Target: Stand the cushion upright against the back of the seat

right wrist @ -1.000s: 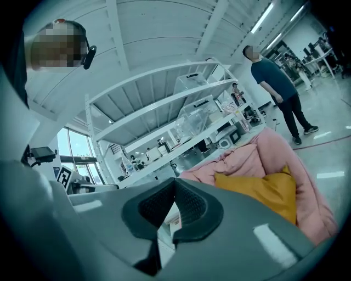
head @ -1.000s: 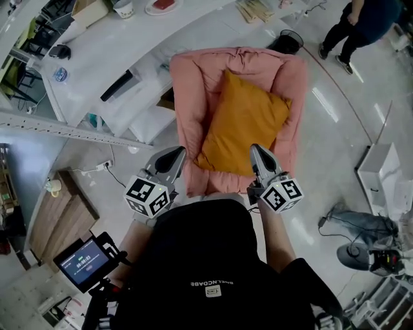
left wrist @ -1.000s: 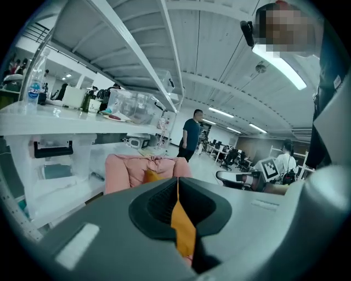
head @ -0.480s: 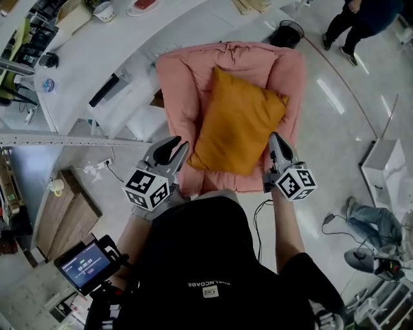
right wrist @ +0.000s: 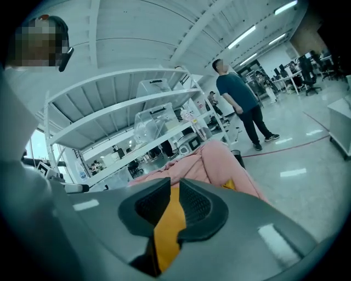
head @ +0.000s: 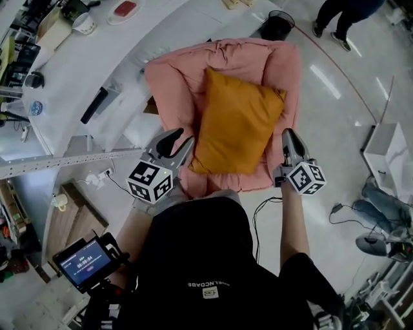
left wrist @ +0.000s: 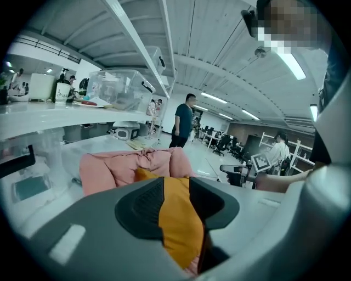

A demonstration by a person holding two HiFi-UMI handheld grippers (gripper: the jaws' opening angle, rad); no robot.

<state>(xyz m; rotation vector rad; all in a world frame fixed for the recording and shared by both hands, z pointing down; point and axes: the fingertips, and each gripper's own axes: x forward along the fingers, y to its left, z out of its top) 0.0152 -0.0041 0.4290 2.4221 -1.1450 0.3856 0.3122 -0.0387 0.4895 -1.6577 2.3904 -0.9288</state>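
Observation:
An orange cushion (head: 235, 122) lies flat on the pink padded seat (head: 171, 84), tilted toward the seat's back. My left gripper (head: 175, 140) hovers at the seat's near-left edge, just left of the cushion's near corner. Its jaws have just been opening and nothing is between them. My right gripper (head: 290, 138) is beside the seat's right arm, clear of the cushion. Its jaws have just been opening to a narrow gap, with nothing gripped. Both gripper views show the cushion (left wrist: 175, 225) (right wrist: 167, 236) beyond the gap between the pads.
A white counter (head: 97, 58) with dishes runs along the seat's left. A black bin (head: 276, 24) stands behind the seat, and a person (head: 335, 13) stands further back. A cable (head: 264, 206) lies on the floor near the seat's front. A white box (head: 387, 155) is at the right.
Both grippers have moved forward to the seat's front corners, the right one swinging outward to the right. The left jaws have spread apart and the right ones slightly. The cushion has not shifted.

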